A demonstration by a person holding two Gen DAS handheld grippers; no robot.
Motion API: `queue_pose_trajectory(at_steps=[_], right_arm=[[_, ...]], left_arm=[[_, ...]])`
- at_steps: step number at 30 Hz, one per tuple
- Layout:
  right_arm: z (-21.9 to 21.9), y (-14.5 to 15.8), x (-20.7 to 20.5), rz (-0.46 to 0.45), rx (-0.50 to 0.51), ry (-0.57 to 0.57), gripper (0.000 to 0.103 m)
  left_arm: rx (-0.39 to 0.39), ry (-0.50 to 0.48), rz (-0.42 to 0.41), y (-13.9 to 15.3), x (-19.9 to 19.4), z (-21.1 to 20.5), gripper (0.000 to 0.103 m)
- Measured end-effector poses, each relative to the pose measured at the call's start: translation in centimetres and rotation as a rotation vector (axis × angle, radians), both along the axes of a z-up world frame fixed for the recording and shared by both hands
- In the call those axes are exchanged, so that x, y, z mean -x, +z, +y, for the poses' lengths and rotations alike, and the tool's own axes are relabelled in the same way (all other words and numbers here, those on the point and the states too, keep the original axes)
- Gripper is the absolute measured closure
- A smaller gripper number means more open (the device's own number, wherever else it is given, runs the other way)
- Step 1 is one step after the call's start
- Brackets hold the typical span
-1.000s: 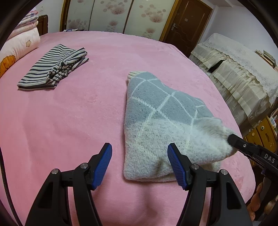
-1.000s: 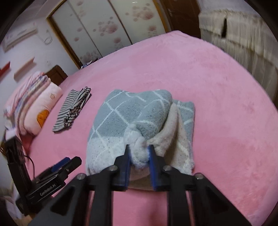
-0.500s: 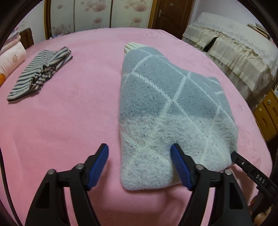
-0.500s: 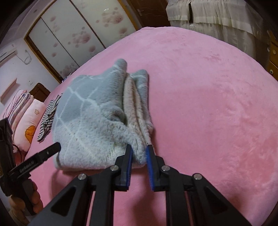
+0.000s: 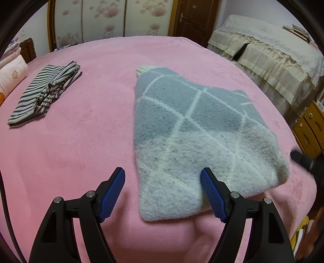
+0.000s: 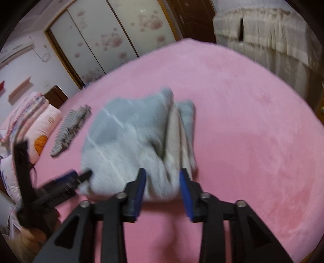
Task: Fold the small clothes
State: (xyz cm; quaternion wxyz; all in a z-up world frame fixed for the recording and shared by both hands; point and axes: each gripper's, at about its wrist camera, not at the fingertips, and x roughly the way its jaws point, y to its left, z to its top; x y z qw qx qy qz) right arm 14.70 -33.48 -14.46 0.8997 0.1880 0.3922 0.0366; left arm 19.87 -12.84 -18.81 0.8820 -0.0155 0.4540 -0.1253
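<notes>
sweater folded flat, grey with white diamond lines, fuzzy

Folded sweater lies on the bed, toward its near right part. Second folded garment also on the bed, well apart, to the sweater's left and further back. Pillow stack at the bed's far left edge, beyond that garment. Wardrobe doors behind the bed; room door to their right. Covered furniture stands right of the bed, a cabinet nearer on the same side. Left hand-held gripper at the sweater's near edge, left corner between its fingers. Right hand-held gripper at the sweater's near right end, fingers either side of the layered edge.
</notes>
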Motion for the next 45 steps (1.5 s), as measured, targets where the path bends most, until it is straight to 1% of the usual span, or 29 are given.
queue_pose_trajectory(at_steps=[1, 3, 5, 7, 10, 12, 13, 14, 15, 16, 18, 20, 22, 24, 28, 30, 33, 37, 42, 45], right_arm=[[0.0, 0.7, -0.6, -0.014, -0.001, 0.009, 0.053], [-0.2, 1.2, -2.4, -0.01, 0.004, 0.017, 0.053], [-0.4, 1.0, -4.7, 0.005, -0.009, 0.03, 0.053], [-0.8, -0.1, -6.9, 0.047, -0.03, 0.031, 0.053], [-1.3, -2.1, -9.3, 0.113, -0.11, 0.034, 0.053], [-1.3, -3.1, -10.1, 0.127, -0.121, 0.026, 0.053], [-1.2, -3.3, -10.2, 0.122, -0.118, 0.03, 0.058], [-1.0, -3.3, -10.1, 0.11, -0.101, 0.035, 0.084], [-0.7, -3.4, -10.2, 0.113, -0.094, 0.051, 0.09], [-0.3, -3.5, -10.1, 0.114, -0.069, 0.053, 0.09], [0.4, -3.3, -9.9, 0.108, 0.011, 0.061, 0.091], [0.7, -3.1, -9.5, 0.105, 0.088, 0.043, 0.092], [0.6, -2.8, -9.1, 0.095, 0.126, 0.02, 0.092], [0.3, -3.0, -8.9, 0.103, 0.127, 0.02, 0.092], [0.4, -4.3, -8.8, 0.113, 0.158, 0.004, 0.092], [-0.1, -5.1, -8.8, 0.118, 0.13, -0.022, 0.093], [-0.7, -5.9, -8.7, 0.114, 0.091, -0.044, 0.092], [-0.7, -5.4, -8.9, 0.12, 0.086, -0.034, 0.091], [-0.1, -4.7, -8.9, 0.118, 0.137, -0.003, 0.09], [0.3, -4.4, -9.1, 0.118, 0.151, 0.006, 0.089]], left_arm=[[0.01, -0.011, -0.004, 0.3, 0.0, 0.0, 0.027], [0.026, -0.021, -0.017, 1.0, 0.0, 0.0, 0.027], [0.036, -0.028, -0.036, 1.7, -0.1, -0.1, 0.027], [0.035, -0.026, -0.052, 2.3, -0.7, -0.1, 0.027], [0.04, -0.011, -0.061, 2.7, -1.8, 0.1, 0.027], [0.047, -0.001, -0.065, 2.7, -2.6, 0.3, 0.027], [0.051, 0.005, -0.065, 2.7, -3.0, 0.4, 0.027], [0.055, 0.012, -0.063, 2.7, -3.5, 0.4, 0.027], [0.058, 0.019, -0.061, 2.6, -3.8, 0.4, 0.027], [0.062, 0.026, -0.055, 2.5, -4.3, 0.4, 0.027], [0.071, 0.034, -0.043, 2.1, -4.9, 0.4, 0.027], [0.082, 0.044, -0.033, 1.8, -5.4, 0.5, 0.027], [0.092, 0.052, -0.022, 1.5, -5.8, 0.7, 0.027], [0.111, 0.049, -0.011, 1.0, -6.1, 0.8, 0.027], [0.128, 0.044, 0.001, -0.4, -6.7, 0.9, 0.02], [0.144, 0.045, 0.01, -1.0, -7.0, 1.0, 0.016], [0.178, 0.049, 0.034, -1.4, -7.4, 1.4, 0.015], [0.169, 0.045, 0.03, -1.3, -7.5, 1.5, 0.015], [0.162, 0.041, 0.044, -0.7, -7.3, 1.3, 0.015], [0.137, 0.032, 0.041, -0.3, -7.1, 1.1, 0.011]])
